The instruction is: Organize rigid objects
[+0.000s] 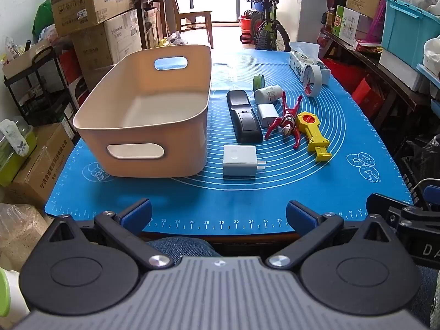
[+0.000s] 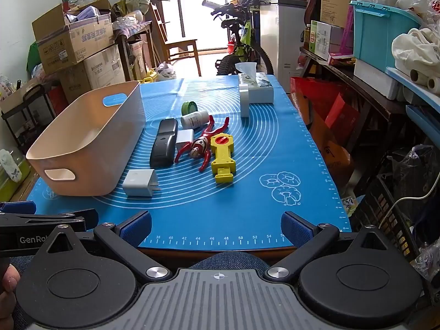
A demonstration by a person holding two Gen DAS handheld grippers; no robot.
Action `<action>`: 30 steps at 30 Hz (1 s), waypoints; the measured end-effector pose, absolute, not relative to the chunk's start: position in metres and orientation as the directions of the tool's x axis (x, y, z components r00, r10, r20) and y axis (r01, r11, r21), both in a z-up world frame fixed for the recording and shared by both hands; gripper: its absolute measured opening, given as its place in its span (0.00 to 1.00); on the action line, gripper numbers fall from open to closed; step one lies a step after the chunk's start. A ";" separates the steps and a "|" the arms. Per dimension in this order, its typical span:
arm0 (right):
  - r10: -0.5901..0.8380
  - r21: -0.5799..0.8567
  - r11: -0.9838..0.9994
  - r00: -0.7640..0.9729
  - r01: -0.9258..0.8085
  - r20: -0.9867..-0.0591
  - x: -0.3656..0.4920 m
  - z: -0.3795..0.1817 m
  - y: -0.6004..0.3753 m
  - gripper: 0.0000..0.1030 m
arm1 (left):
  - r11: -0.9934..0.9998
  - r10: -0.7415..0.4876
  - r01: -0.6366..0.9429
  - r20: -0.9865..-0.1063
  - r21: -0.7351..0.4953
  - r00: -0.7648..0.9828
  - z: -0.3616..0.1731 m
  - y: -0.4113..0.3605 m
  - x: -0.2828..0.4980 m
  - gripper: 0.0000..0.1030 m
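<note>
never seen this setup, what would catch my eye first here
The big beige storage bin stands empty on the left of the bright blue baking mat. Right of it lies a cluster of small things, most vividly the red action figure and the yellow toy. Both open grippers hover at the near edge.

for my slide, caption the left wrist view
Open left tool faces an empty beige bin beside small objects on a blue mat.

I had both wrist cameras low at the bench's point(image 1: 220, 209) near edge, facing its far end; left sat nearer the bin point(image 1: 143, 110), and both shared the toys point(image 2: 203, 145).
</note>
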State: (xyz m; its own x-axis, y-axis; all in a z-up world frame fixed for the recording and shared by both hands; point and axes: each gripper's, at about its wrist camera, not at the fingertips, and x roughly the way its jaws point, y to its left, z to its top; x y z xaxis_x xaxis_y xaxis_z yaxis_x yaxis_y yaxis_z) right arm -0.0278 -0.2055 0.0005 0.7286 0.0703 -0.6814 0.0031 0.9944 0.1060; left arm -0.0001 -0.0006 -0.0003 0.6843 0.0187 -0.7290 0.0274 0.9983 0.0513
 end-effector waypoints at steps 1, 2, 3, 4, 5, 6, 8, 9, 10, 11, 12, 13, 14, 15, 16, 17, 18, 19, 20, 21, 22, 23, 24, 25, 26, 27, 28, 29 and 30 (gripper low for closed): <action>0.070 0.106 0.994 0.730 0.003 -0.680 -0.028 0.000 -0.206 0.97 | 0.998 0.021 0.027 -0.729 0.053 0.684 0.000 -0.001 0.000 0.99; 0.070 0.106 0.994 0.730 0.003 -0.680 -0.028 0.000 -0.206 0.97 | 0.998 0.019 0.027 -0.729 0.051 0.684 0.000 -0.001 0.000 0.99; 0.070 0.106 0.994 0.729 0.003 -0.681 -0.028 0.000 -0.205 0.97 | 0.998 0.017 0.027 -0.730 0.048 0.684 0.000 -0.001 0.000 0.99; 0.070 0.106 0.994 0.729 0.003 -0.681 -0.028 0.000 -0.205 0.97 | 0.998 0.017 0.027 -0.730 0.049 0.684 0.000 -0.001 0.000 0.99; 0.071 0.107 0.994 0.729 0.003 -0.681 -0.028 0.000 -0.205 0.97 | 0.998 0.017 0.027 -0.730 0.049 0.684 0.000 -0.001 0.000 0.99; 0.071 0.107 0.994 0.729 0.003 -0.681 -0.028 0.000 -0.205 0.97 | 0.999 0.011 0.028 -0.731 0.042 0.682 0.000 0.000 0.000 0.99; 0.071 0.107 0.994 0.729 0.003 -0.681 -0.028 0.000 -0.205 0.97 | 0.999 0.012 0.028 -0.732 0.042 0.681 0.000 0.000 0.000 0.99; 0.071 0.106 0.994 0.729 0.003 -0.681 -0.028 0.000 -0.205 0.97 | 0.999 0.012 0.027 -0.732 0.042 0.681 0.000 0.000 0.000 0.99; 0.070 0.106 0.994 0.729 0.003 -0.681 -0.028 0.000 -0.205 0.97 | 0.999 0.012 0.027 -0.731 0.041 0.682 0.000 0.000 0.000 0.99; 0.070 0.106 0.994 0.729 0.003 -0.681 -0.028 0.000 -0.205 0.97 | 0.999 0.011 0.027 -0.730 0.041 0.683 0.000 -0.001 0.000 0.99; 0.071 0.107 0.994 0.729 0.003 -0.681 -0.028 0.000 -0.205 0.97 | 0.999 0.012 0.027 -0.730 0.041 0.683 0.000 -0.001 -0.001 0.99; 0.071 0.107 0.994 0.729 0.003 -0.681 -0.028 0.000 -0.205 0.97 | 0.999 0.012 0.027 -0.730 0.042 0.683 0.000 -0.001 -0.001 0.99; 0.071 0.107 0.994 0.729 0.003 -0.681 -0.028 0.000 -0.205 0.97 | 0.999 0.010 0.027 -0.732 0.039 0.682 0.000 0.000 0.000 0.99; 0.071 0.107 0.994 0.729 0.003 -0.681 -0.028 0.000 -0.205 0.97 | 0.999 0.010 0.027 -0.732 0.039 0.682 0.000 0.000 0.000 0.99; 0.071 0.107 0.994 0.729 0.003 -0.681 -0.028 0.000 -0.205 0.97 | 0.999 0.010 0.027 -0.731 0.039 0.682 0.000 0.000 0.000 0.99; 0.071 0.107 0.994 0.729 0.003 -0.681 -0.028 0.000 -0.205 0.97 | 0.999 0.010 0.027 -0.732 0.039 0.681 0.000 0.000 0.000 0.99; 0.071 0.107 0.994 0.729 0.003 -0.681 -0.028 0.000 -0.205 0.97 | 0.999 0.010 0.028 -0.732 0.039 0.681 0.000 0.000 0.000 0.99; 0.071 0.107 0.994 0.729 0.003 -0.681 -0.028 0.000 -0.205 0.97 | 0.999 0.009 0.028 -0.732 0.038 0.681 0.000 0.000 0.000 0.99; 0.071 0.107 0.994 0.729 0.003 -0.681 -0.028 0.000 -0.205 0.97 | 0.999 0.009 0.027 -0.732 0.039 0.681 0.000 0.000 0.000 0.99; 0.071 0.107 0.994 0.729 0.003 -0.681 -0.028 0.000 -0.205 0.97 | 0.999 0.010 0.027 -0.732 0.039 0.681 0.000 0.000 0.000 0.99; 0.071 0.107 0.994 0.729 0.003 -0.681 -0.028 0.000 -0.205 0.97 | 0.999 0.011 0.027 -0.733 0.040 0.680 0.000 -0.001 0.000 0.99; 0.071 0.107 0.994 0.729 0.003 -0.681 -0.028 0.000 -0.205 0.97 | 0.999 0.010 0.028 -0.732 0.040 0.681 0.000 0.000 0.000 0.99; 0.071 0.107 0.994 0.729 0.003 -0.681 -0.028 0.000 -0.205 0.97 | 0.999 0.010 0.028 -0.732 0.039 0.681 0.000 0.000 0.000 0.99; 0.071 0.107 0.994 0.729 0.003 -0.681 -0.028 0.000 -0.205 0.97 | 0.999 0.010 0.028 -0.732 0.040 0.682 0.000 0.000 0.000 0.99; 0.071 0.107 0.994 0.729 0.003 -0.681 -0.028 0.000 -0.205 0.97 | 0.999 0.010 0.028 -0.732 0.039 0.681 0.000 0.000 0.000 0.99; 0.071 0.107 0.994 0.729 0.003 -0.681 -0.028 0.000 -0.205 0.97 | 0.999 0.010 0.028 -0.732 0.039 0.681 0.000 0.000 0.000 0.99; 0.071 0.107 0.994 0.729 0.003 -0.681 -0.028 0.000 -0.205 0.97 | 0.999 0.010 0.027 -0.732 0.039 0.681 0.000 0.000 0.000 0.99; 0.071 0.107 0.994 0.729 0.003 -0.681 -0.028 0.000 -0.205 0.97 | 0.999 0.010 0.028 -0.732 0.040 0.681 0.000 0.000 0.000 0.99; 0.071 0.107 0.994 0.729 0.003 -0.681 -0.028 0.000 -0.205 0.97 | 0.999 0.010 0.028 -0.732 0.040 0.682 0.000 0.000 -0.001 0.99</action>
